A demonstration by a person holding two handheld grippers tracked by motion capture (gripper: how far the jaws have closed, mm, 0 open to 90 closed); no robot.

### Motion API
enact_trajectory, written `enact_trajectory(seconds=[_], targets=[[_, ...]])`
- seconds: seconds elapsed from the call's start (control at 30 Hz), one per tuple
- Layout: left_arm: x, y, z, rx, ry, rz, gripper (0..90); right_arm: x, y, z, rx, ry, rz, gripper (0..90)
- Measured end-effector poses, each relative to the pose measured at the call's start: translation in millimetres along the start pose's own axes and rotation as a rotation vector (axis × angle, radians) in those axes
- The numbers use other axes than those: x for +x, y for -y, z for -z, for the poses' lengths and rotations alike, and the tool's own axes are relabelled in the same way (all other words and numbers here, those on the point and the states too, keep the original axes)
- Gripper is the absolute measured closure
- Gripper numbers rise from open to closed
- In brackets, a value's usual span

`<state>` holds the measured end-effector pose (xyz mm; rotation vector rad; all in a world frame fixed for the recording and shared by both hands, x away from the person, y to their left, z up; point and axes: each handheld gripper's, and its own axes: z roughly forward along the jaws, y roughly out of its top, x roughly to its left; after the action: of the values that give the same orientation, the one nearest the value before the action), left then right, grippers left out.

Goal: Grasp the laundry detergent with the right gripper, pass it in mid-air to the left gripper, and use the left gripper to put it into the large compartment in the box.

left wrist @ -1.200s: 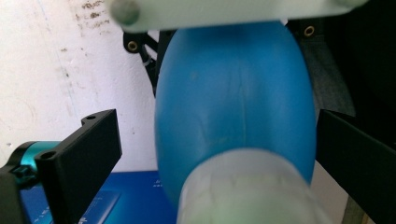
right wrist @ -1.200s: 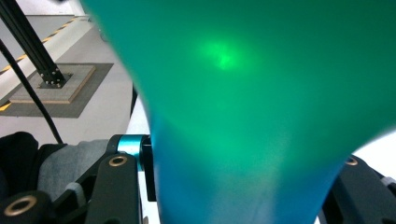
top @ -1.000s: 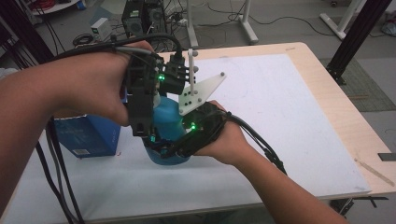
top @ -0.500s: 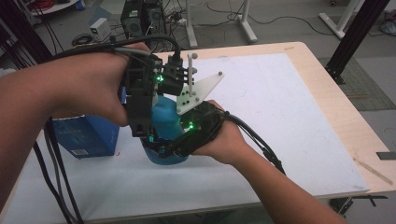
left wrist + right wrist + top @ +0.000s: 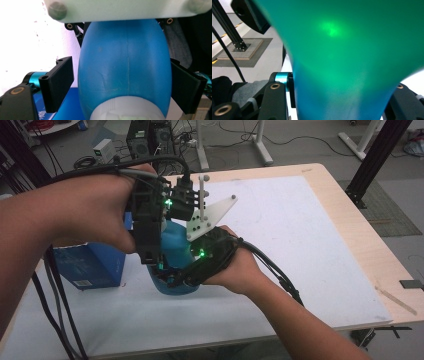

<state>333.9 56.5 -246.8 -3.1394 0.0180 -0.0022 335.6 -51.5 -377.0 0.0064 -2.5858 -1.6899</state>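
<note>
Bottle [image 5: 176, 251], blue with a white cap, is sitting between both grippers over the white table [image 5: 300, 240]: the left gripper [image 5: 122, 85] is straddling its belly with jaws spread and a gap showing on one side, while the right gripper [image 5: 200, 265] is clamping it lower down, jaws pressing the narrower part. I am judging this a two-handed hold before opening; next, the left jaws need closing squarely on the cap end, beside the blue box [image 5: 90, 265].

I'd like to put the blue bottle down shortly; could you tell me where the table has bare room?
The white mat lies bare on the right, from the right hand out to the wooden edge, and along the near edge. It is crowded at the left, where both grippers meet around the blue bottle beside the blue box.
</note>
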Motion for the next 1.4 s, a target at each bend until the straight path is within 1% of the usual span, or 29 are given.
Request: enact_trajectory(seconds=[0.03,0.07,0.1,0.2,0.27,0.43,0.5,0.7,0.77,0.83,1.0,1.4], targets=[[-0.4,-0.2,1.8,0.0,0.011,-0.005,26.8,-0.1,0.2,-0.4,-0.001,-0.002,-0.001,45.9],[-0.4,-0.2,1.8,0.0,0.011,-0.005,28.5,-0.1,0.2,-0.5,-0.004,-0.005,-0.004,45.8],[-1.3,-0.8,1.2,-0.001,0.017,-0.004,28.5,-0.2,0.2,-0.4,-0.006,-0.007,-0.005,45.8],[-1.8,-1.9,1.6,0.002,0.012,-0.012,28.4,-0.4,0.1,-0.2,-0.008,-0.009,-0.005,45.9],[-2.0,-2.4,1.2,0.002,0.014,-0.006,28.5,-0.1,0.1,-0.2,-0.009,-0.007,-0.009,45.9],[-2.3,-2.6,0.8,0.008,0.013,-0.005,28.5,0.1,0.0,0.2,-0.005,-0.012,-0.008,45.9],[-2.4,-2.7,1.0,0.01,0.012,-0.003,30.5,0.3,-0.1,0.0,-0.007,-0.011,-0.006,45.9],[-3.2,-3.3,0.6,0.01,0.0,-0.004,30.6,0.6,-0.2,0.0,-0.008,-0.014,-0.008,45.9],[-3.0,-3.4,0.9,0.013,0.001,-0.006,30.7,0.7,-0.3,0.1,-0.008,-0.014,-0.009,45.9],[-3.0,-3.7,0.7,0.015,-0.001,-0.006,33.2,1.0,-0.4,0.0,-0.008,-0.011,-0.008,45.9],[-3.0,-4.6,0.6,0.016,-0.001,-0.008,33.2,1.1,-0.4,-0.1,-0.009,-0.009,-0.008,45.9],[-2.2,-4.4,0.0,0.025,0.001,0.005,35.7,0.7,0.0,-1.2,-0.012,-0.012,-0.007,45.9]])
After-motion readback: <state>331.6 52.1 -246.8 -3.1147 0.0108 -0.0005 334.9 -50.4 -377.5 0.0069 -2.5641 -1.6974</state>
